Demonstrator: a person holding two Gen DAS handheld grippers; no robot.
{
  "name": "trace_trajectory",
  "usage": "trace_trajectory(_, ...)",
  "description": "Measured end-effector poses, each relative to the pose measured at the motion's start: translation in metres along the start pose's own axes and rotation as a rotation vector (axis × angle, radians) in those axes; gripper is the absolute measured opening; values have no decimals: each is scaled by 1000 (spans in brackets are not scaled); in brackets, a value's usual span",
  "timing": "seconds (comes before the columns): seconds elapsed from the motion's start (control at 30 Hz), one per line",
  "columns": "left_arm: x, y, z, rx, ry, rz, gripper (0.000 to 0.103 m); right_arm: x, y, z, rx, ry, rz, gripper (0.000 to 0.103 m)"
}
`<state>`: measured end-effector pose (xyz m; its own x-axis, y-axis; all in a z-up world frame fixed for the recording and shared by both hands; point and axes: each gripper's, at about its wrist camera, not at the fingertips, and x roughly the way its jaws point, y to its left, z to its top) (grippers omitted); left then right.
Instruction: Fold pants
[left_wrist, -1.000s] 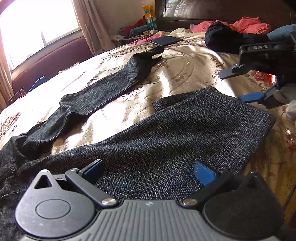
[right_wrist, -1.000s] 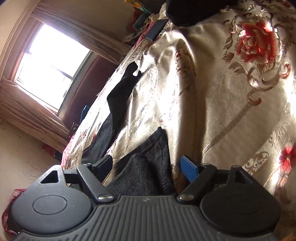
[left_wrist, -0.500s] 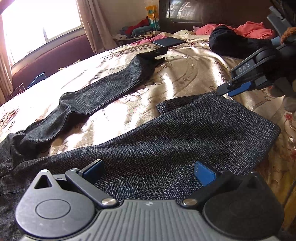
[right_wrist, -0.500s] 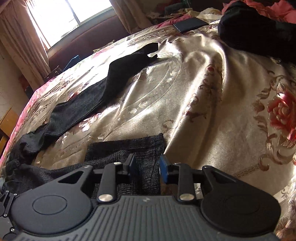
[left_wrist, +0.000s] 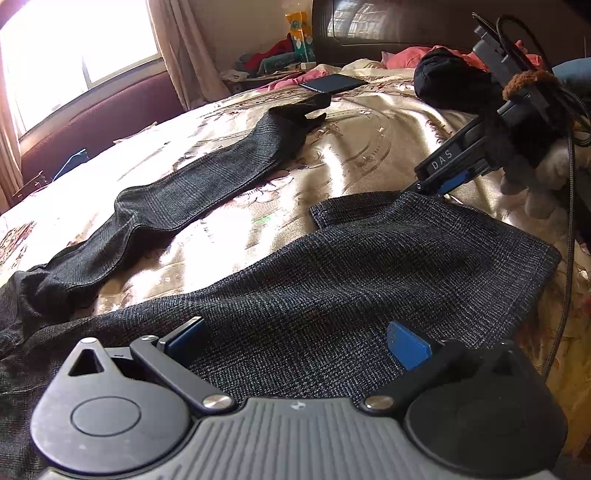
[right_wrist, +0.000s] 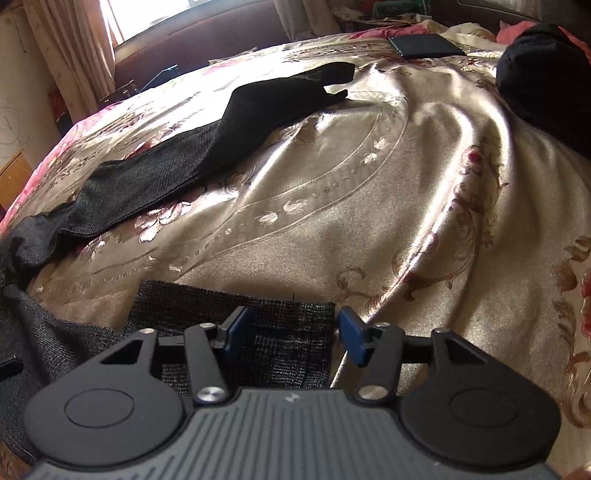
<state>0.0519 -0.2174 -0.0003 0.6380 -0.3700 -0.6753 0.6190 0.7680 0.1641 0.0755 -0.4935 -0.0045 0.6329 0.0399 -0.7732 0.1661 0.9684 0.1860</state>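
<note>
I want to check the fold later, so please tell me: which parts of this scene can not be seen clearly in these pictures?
- Waist of the pants: left view, cut off by the lower left edge.
- Cloth near the left gripper: hidden by its body.
- Right gripper fingers: whether they touch the hem is unclear.
- Phone: too small for detail.

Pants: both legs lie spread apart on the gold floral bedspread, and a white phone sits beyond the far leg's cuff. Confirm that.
Not quite: the phone is dark, not white, as the left wrist view shows. The rest holds: both legs of the pants lie apart on the gold floral bedspread, with the phone beyond the far cuff.
</note>
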Motion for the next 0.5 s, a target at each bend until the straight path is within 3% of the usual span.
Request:
trace_trajectory(0.1, 3, 3, -1, -14, 10, -3, 103, -6, -12, 1, 66, 37, 12, 12)
trace_trajectory(0.17, 4, 3, -2, -22, 13, -5, 103, -11, -23, -2, 145, 31, 69, 9)
trace_trajectory(0.33, 2, 0, 0, 1, 7, 3, 103, -19, -26, -8, 201, -9, 87, 7)
trace_trajectory(0.5, 0, -3, 7, 7, -11, 1, 103, -65, -39, -13, 304, -159, 85, 6)
